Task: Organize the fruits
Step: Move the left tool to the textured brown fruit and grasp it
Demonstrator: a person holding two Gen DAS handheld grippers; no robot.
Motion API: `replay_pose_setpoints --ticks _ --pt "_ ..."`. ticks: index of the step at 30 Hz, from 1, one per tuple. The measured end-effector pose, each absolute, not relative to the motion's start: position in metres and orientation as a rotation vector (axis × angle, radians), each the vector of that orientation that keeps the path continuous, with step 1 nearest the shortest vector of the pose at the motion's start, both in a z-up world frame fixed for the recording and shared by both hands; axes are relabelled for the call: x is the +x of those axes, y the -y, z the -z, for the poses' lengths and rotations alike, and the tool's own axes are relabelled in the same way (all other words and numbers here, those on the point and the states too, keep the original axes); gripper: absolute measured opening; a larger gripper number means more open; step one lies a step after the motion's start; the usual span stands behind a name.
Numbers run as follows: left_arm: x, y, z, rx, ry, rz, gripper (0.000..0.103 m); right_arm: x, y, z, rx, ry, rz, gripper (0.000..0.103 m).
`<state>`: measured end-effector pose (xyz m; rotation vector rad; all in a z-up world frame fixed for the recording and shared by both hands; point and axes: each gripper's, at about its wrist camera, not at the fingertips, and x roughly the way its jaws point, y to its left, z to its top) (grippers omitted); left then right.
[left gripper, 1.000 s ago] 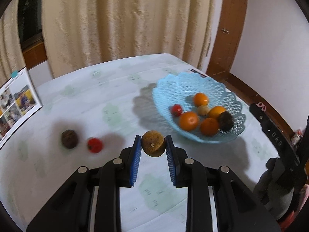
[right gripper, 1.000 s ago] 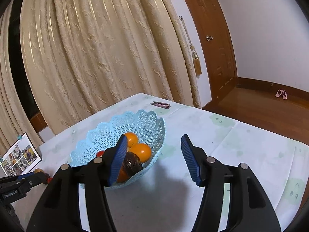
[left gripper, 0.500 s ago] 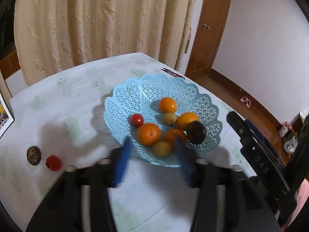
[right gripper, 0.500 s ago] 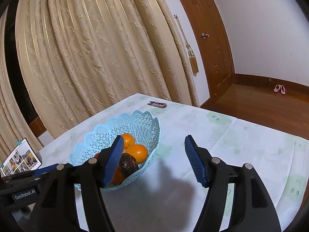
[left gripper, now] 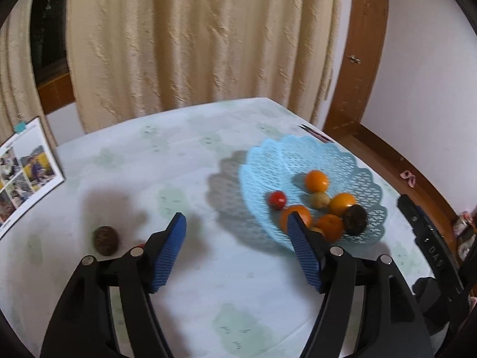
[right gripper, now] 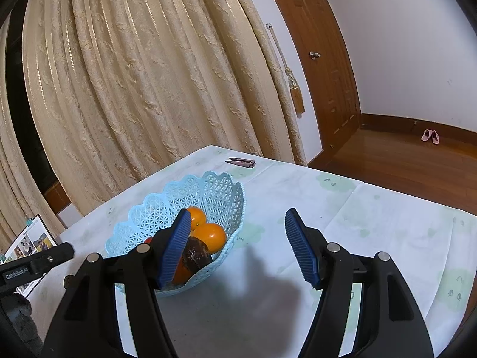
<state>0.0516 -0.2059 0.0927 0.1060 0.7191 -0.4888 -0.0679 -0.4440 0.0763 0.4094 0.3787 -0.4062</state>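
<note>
Basket (left gripper: 313,161) of fruit sits right of a lone fruit (left gripper: 105,240).

**Readable text: two gripper markings**

"GenRobot.AI", cut off at frame edge, printed white on black body of left gripper (right gripper: 35,264), seen from right wrist view. "DAS" in pale letters on black side of right gripper (left gripper: 432,253), seen from left wrist view. Photo sheet (left gripper: 25,173) on table: print too small to read.
</note>
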Motion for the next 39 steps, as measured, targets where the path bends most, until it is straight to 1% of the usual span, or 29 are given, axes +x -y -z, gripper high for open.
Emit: replay_pose_setpoints --ticks 18,28,39 --pt "0.09 0.087 -0.095 -0.003 -0.726 0.241 0.071 -0.065 0.437 -0.078 0.354 -0.388 0.43 0.067" --pt "0.114 0.079 -0.056 0.009 -0.799 0.206 0.07 -0.068 0.421 -0.083 0.355 -0.385 0.397 0.067" --pt "0.134 0.079 -0.023 0.024 -0.863 0.205 0.062 -0.055 0.37 -0.091 0.278 -0.421 0.24 0.067"
